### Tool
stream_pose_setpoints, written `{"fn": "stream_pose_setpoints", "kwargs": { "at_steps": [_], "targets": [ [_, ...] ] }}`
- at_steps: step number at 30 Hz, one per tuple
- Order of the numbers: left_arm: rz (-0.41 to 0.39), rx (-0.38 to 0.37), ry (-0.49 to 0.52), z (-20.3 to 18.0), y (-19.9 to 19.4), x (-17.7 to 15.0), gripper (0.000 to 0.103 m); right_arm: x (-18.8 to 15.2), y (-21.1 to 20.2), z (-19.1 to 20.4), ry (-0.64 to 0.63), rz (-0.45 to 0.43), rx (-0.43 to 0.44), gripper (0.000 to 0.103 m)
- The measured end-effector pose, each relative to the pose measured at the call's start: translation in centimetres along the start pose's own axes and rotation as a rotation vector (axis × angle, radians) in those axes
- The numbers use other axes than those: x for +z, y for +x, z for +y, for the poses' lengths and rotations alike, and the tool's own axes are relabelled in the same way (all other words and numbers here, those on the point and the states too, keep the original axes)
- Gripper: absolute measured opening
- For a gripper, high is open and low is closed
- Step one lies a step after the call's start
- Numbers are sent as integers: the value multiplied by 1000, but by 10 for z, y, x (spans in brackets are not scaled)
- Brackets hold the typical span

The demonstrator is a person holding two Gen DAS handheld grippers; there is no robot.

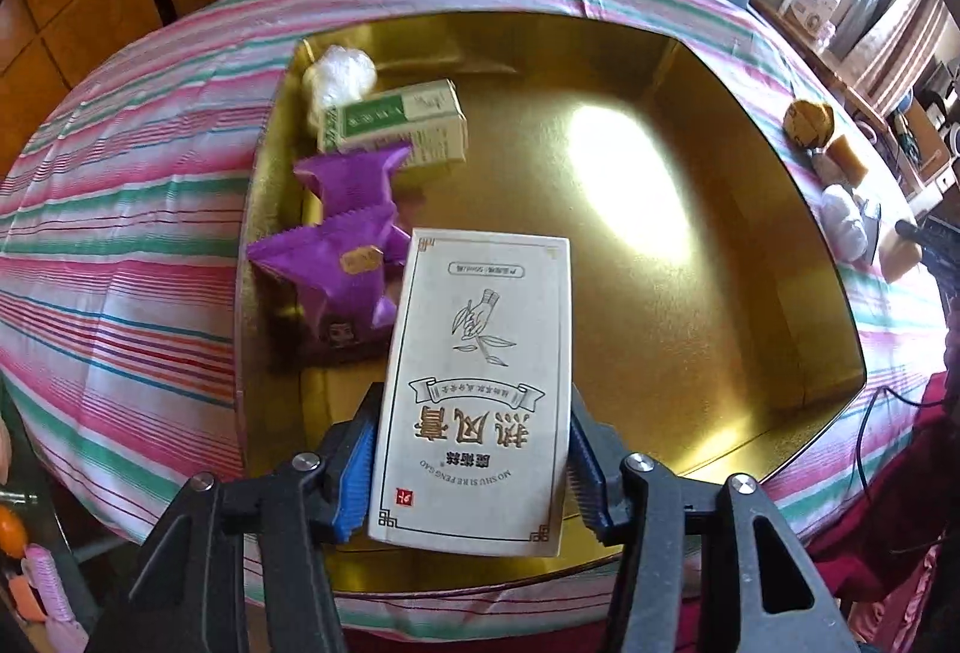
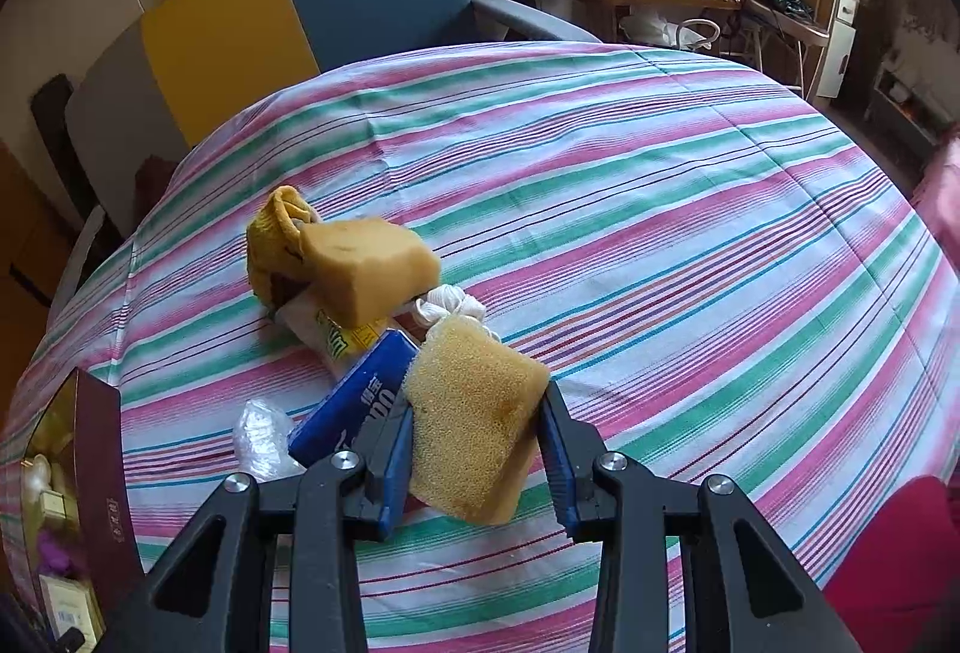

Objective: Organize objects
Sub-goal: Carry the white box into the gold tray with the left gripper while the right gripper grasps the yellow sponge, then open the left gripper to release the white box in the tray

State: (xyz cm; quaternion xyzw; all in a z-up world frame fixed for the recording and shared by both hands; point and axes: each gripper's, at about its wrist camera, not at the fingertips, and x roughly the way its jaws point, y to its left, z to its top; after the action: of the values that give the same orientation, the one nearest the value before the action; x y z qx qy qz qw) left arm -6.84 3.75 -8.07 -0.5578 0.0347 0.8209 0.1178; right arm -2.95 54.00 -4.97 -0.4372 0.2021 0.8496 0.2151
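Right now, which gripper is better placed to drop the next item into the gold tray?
Left, probably. The left gripper already has the cream box over the gold tray. The right gripper grips a yellow sponge over the striped cloth, the tray off at that view's edge.

gripper: right gripper (image 2: 477, 449) was clamped on a yellow sponge (image 2: 471, 428)
pile: blue box (image 2: 354, 401), another sponge (image 2: 372, 269) just far-left
cloth: striped tablecloth (image 2: 660, 233)

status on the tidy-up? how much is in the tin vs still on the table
Done: green-white carton, two purple packets, white wad lie in the gold tin. In hand: left gripper lowering beige box in; right gripper holds sponge. Left: blue pack, second sponge.
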Motion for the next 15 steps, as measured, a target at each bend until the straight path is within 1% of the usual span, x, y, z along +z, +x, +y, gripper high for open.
{"fn": "stream_pose_setpoints", "kwargs": {
  "at_steps": [1, 3, 5, 8, 10, 15],
  "targets": [
    [-13, 6, -2, 0, -2, 0, 57, 0, 0, 0, -1, 0, -1, 38],
    [-47, 11, -5, 2, -9, -3, 62, 0, 0, 1, -2, -2, -5, 38],
    [-74, 3, -6, 2, -14, -5, 64, 0, 0, 1, -3, -2, -10, 38],
    [-126, 31, 1, -1, -24, -6, 68, -1, 0, 2, -6, -3, -20, 38],
    [-161, 47, 0, 0, -32, -7, 68, -1, 0, 2, -11, -4, -27, 38],
    [-219, 78, -9, 1, -49, -13, 69, 0, -4, 0, -3, -28, -41, 38]
  ]
}}
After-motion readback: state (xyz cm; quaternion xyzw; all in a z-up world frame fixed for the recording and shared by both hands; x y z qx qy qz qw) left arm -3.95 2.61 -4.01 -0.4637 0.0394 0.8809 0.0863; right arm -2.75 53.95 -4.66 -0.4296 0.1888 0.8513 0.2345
